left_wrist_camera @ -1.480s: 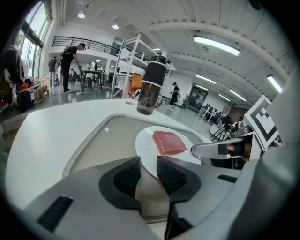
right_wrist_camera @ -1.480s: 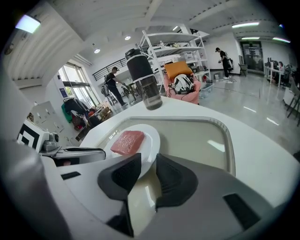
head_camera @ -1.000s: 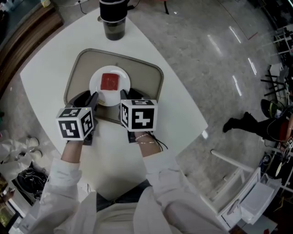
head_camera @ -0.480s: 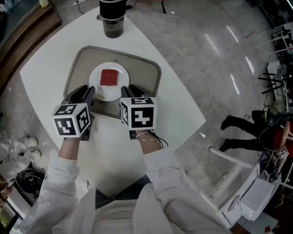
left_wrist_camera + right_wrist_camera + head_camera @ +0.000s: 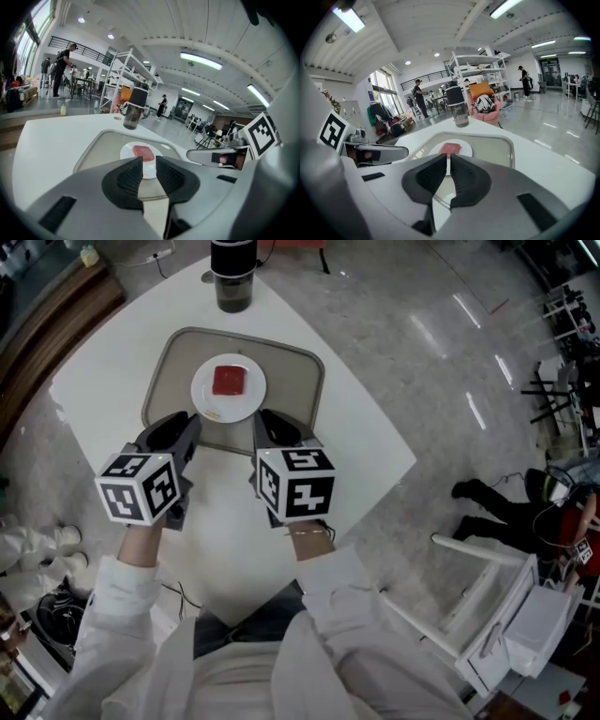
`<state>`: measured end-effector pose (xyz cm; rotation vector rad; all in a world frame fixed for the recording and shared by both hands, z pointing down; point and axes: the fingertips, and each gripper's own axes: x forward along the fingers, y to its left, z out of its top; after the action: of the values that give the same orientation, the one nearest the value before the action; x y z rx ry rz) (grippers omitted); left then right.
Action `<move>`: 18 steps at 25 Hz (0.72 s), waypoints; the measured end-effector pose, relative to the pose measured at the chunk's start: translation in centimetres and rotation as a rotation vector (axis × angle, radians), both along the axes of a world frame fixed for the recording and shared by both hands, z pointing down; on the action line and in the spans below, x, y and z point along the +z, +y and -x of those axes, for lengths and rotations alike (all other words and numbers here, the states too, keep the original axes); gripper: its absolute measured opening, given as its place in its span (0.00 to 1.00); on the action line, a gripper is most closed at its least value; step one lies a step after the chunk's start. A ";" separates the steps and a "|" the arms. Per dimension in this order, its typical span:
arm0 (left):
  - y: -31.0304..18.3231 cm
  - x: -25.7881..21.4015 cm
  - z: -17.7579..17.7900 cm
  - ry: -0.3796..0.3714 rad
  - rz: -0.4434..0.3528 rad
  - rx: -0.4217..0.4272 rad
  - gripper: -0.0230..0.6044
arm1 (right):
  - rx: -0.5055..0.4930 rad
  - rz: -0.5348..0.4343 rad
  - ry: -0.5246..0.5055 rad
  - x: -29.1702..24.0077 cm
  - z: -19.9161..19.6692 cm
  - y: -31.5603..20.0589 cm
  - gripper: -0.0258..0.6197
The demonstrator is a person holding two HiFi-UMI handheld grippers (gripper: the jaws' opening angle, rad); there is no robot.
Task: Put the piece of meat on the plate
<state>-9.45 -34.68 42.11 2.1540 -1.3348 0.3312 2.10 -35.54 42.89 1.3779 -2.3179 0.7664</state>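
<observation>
The red piece of meat [image 5: 228, 381] lies flat on a small white plate [image 5: 208, 405], which stands on a grey tray [image 5: 300, 381] on the white table. My left gripper [image 5: 178, 432] hovers over the tray's near left edge, short of the plate, and its jaws stand a little apart with nothing between them [image 5: 149, 161]. My right gripper [image 5: 272, 427] hovers over the near right edge. Its jaws [image 5: 448, 157] have just been closing and are down to a thin slit, with nothing between them. Both gripper views show the meat [image 5: 143, 152] [image 5: 450, 148] ahead, beyond the fingertips.
A dark cup with a black lid [image 5: 232, 292] stands on the table behind the tray. The table edge [image 5: 375, 493] runs close on the right. A white chair [image 5: 487, 615] and a person's legs [image 5: 497, 498] are on the floor at the right.
Both grippers have drawn back from the plate's sides toward me and lifted. The right jaws have narrowed. The plate with the meat stays on the tray.
</observation>
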 end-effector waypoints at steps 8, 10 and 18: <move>6.8 -3.7 -1.4 0.088 -0.087 0.136 0.06 | 0.035 -0.128 -0.062 -3.9 0.8 7.0 0.07; 8.6 -4.5 -1.5 0.094 -0.099 0.157 0.05 | 0.045 -0.154 -0.063 -4.9 0.8 8.9 0.06; 14.7 -6.2 -3.1 0.108 -0.121 0.247 0.05 | 0.038 -0.168 -0.016 -6.4 0.9 16.0 0.06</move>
<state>-6.32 -19.99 35.93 2.4076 -1.0553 0.2310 1.15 -19.51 36.44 1.4945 -2.4223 0.6075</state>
